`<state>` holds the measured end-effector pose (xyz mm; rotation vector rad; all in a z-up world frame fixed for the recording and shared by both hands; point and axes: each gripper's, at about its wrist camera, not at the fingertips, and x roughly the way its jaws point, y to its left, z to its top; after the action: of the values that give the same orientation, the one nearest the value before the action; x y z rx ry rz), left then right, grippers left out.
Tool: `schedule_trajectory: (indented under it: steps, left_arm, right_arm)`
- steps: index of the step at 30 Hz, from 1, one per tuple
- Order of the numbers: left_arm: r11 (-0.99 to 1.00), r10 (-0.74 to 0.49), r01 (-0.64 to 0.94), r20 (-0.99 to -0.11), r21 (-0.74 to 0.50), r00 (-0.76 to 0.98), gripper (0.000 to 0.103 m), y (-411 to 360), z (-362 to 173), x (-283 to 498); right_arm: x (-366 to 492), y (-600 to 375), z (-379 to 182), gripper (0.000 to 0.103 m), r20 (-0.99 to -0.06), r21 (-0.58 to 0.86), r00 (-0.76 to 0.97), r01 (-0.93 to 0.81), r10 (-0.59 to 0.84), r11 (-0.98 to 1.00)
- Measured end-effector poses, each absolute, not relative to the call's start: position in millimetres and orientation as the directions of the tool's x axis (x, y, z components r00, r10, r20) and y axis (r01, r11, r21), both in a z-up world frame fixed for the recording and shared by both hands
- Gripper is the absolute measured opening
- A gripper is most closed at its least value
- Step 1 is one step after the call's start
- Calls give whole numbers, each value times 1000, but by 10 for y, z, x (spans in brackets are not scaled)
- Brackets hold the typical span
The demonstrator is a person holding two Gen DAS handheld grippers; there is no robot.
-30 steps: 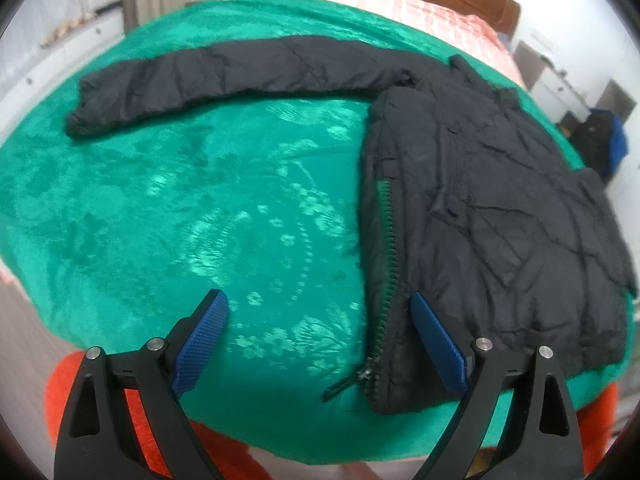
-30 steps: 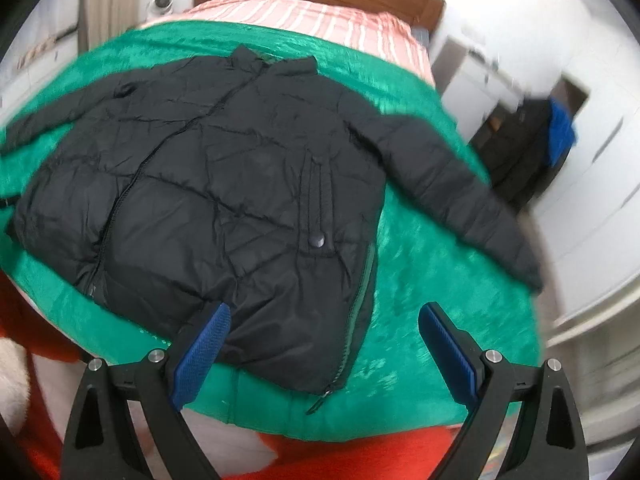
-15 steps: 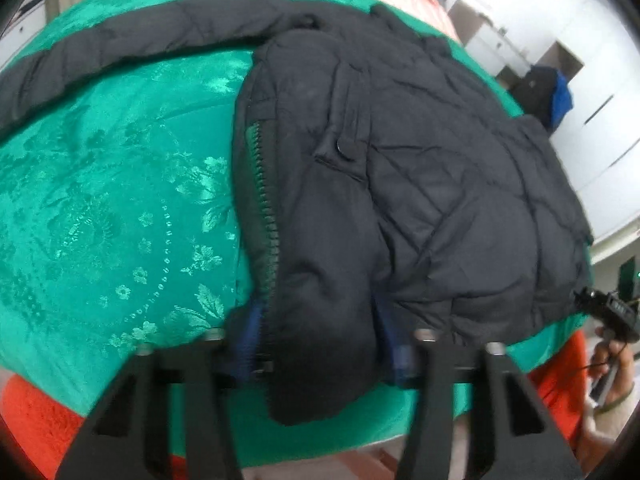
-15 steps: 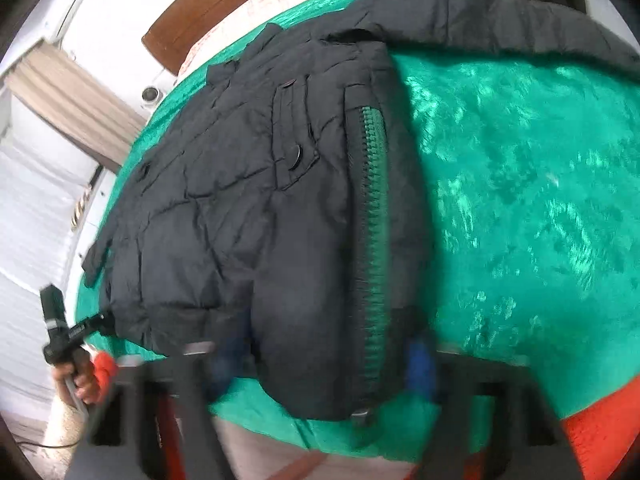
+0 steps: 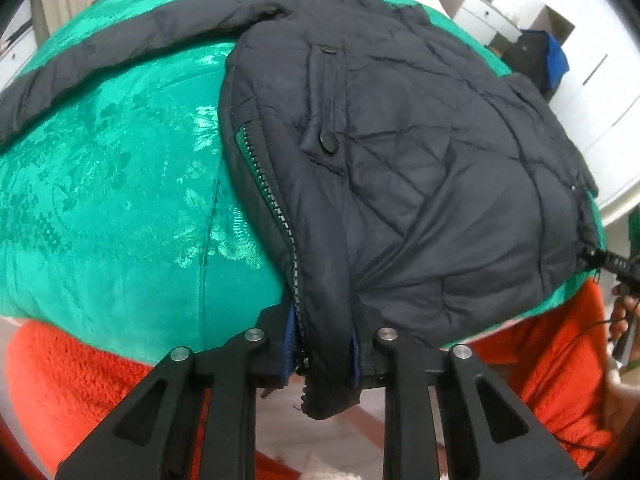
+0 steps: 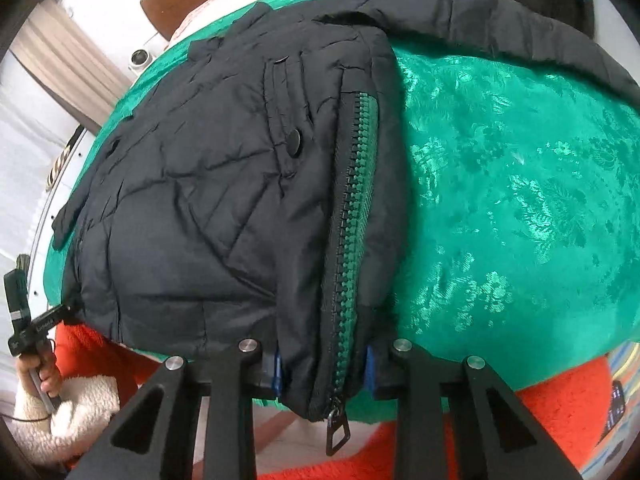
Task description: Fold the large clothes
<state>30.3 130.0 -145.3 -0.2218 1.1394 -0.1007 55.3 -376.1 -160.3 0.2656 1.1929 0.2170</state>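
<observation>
A black quilted jacket point(image 5: 420, 168) lies spread on a green bedspread point(image 5: 112, 184), sleeves stretched out to the sides. My left gripper point(image 5: 322, 354) is shut on the jacket's bottom left hem corner, by the green-lined side zipper point(image 5: 272, 196). My right gripper point(image 6: 324, 364) is shut on the bottom right hem corner of the jacket point(image 6: 208, 200), with its side zipper point(image 6: 352, 208) and zipper pull point(image 6: 336, 428) hanging between the fingers. Each gripper shows small at the far hem corner in the other's view.
The bed's front edge drops to an orange blanket point(image 5: 68, 364) below the green spread. A wooden headboard point(image 6: 180, 4) and a striped pink sheet lie at the far end. White cabinets point(image 5: 600, 92) stand to the right, a curtain point(image 6: 60, 60) to the left.
Both grippers went from open above the hem to shut on the jacket's two bottom corners. The views moved in close to the bed's front edge.
</observation>
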Motion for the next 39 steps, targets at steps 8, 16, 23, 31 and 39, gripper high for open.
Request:
schedule_trajectory:
  steps: [8,16,23,31,39]
  left_arm:
    - [969,-99,-136,-829,-206,550,81,1632,-938,316]
    - [934,99,-308,-696,-182,712,99,1799,-488,666]
    - [940,165,-332,-753,-75,637,100,1573,-773,1016]
    - [934,205,-355,-759,-36,618,100,1593,-917,975]
    - [873,282,-484,-735,-70,616,100,2090,-1068,991]
  right_arm:
    - [596,-4380,-1305,70,-803,406,504,69,319,911]
    - [1005,-5541,-1084,75,-684,499,706,266,186,825]
    - [1373,-6328,-1542,75,-589,720,786,407,185,562]
    - [1677,-6825,-1888,27,-587,762,808,535,40,365]
    - [1922,-6195,-582,17,-580,426,806,427,-121,798]
